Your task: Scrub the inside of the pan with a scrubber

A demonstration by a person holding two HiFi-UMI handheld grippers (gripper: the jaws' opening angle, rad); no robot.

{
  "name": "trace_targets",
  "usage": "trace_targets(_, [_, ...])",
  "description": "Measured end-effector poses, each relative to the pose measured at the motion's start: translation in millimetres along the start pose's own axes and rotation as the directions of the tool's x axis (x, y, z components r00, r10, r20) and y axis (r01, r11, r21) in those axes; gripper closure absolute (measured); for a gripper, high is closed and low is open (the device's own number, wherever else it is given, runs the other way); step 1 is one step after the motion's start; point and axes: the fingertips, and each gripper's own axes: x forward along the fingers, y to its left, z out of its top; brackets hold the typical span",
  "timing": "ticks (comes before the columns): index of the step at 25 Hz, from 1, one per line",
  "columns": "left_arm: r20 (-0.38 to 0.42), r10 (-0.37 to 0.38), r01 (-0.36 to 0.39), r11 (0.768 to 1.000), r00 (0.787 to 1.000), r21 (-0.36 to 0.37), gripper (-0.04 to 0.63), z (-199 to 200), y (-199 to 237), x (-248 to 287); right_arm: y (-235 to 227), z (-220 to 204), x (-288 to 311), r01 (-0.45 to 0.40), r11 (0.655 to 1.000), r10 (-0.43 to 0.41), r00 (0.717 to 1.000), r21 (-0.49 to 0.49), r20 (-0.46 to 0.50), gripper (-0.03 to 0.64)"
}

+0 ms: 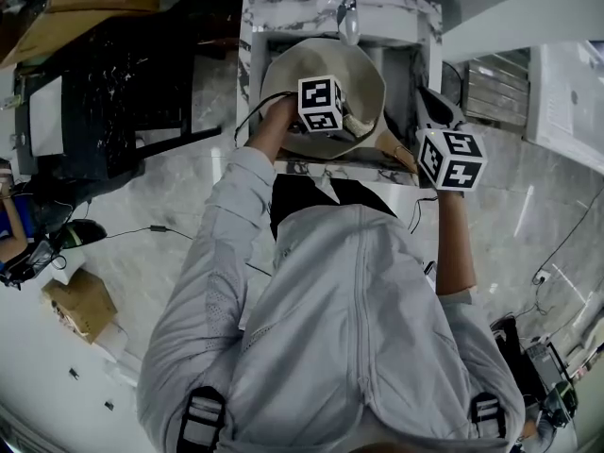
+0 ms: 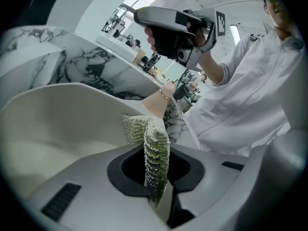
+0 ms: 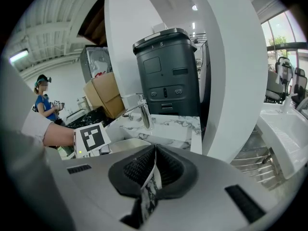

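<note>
Scrubbing the inside of the cream-coloured round pan (image 2: pixel 62 129) with the green-and-silver knitted mesh scrubber (image 2: pixel 144 129), judging by the task. Doing it well probably means:
- pressing the broad face of the mesh flat to the wall rather than dragging its thin folded edge
- sweeping in overlapping circles from rim down to base
- pushing only gently, with no brace on the pan at present
- bringing the right tongs (image 3: pixel 153 174) onto the tan tapered handle (image 1: pixel 397 149) first, guarding against a slide or a rock inside the white marble-patterned sink (image 1: pixel 283 12)

Clenching the scrubber in the left tongs (image 2: pixel 156 179), with the mesh standing upright out of the grip and its top folded over toward the pan wall, touching it or just off it; hard telling which. Holding the right tongs closed on nothing, raised just right of the handle and apart from the pan.

Lying tilted in the sink basin below the chrome tap (image 1: pixel 347 15), with the open side turned toward the person and the handle reaching the front right corner over the marble surface. Looking pale, matte and smooth inside, showing no plain residue, though offering too little detail for judging cleanliness.
</note>
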Motion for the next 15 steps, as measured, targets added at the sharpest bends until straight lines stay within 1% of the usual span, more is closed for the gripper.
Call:
trace_targets(3, [-0.019, -0.054, 0.054, 0.999, 0.998, -0.006, 0.528, -5.7, -12.2, -1.5, 5.6, 0.3, 1.2, -0.009, 1.0, 0.009, 1.0, -0.007, -0.004, 0.58])
trace_targets(7, [-0.057, -0.123, 0.121, 0.992, 0.991, -0.038, 0.528, -16.2, -26.3, -5.1, 12.6, -0.4, 3.9, -0.023, 1.0, 0.023, 1.0, -0.016, -0.011, 0.58])
trace_targets(10, [-0.087, -0.175, 0.17, 0.983, 0.981, -0.063, 0.528, -24.1, -37.6, -9.0, 17.1, -0.5, 6.1, -0.031, 0.999, 0.03, 0.999, -0.021, -0.014, 0.58])
trace_targets(12, [-0.128, -0.204, 0.193, 0.977, 0.971, -0.089, 0.529, -34.5, -43.3, -10.2, 19.6, -1.2, 6.8, -0.036, 0.999, 0.035, 0.999, -0.024, -0.016, 0.581])
trace_targets(15, [-0.185, -0.222, 0.203, 0.972, 0.957, -0.118, 0.529, -48.3, -46.9, -11.4, 22.8, -2.7, 8.4, -0.043, 0.999, 0.042, 0.999, -0.026, -0.019, 0.581])
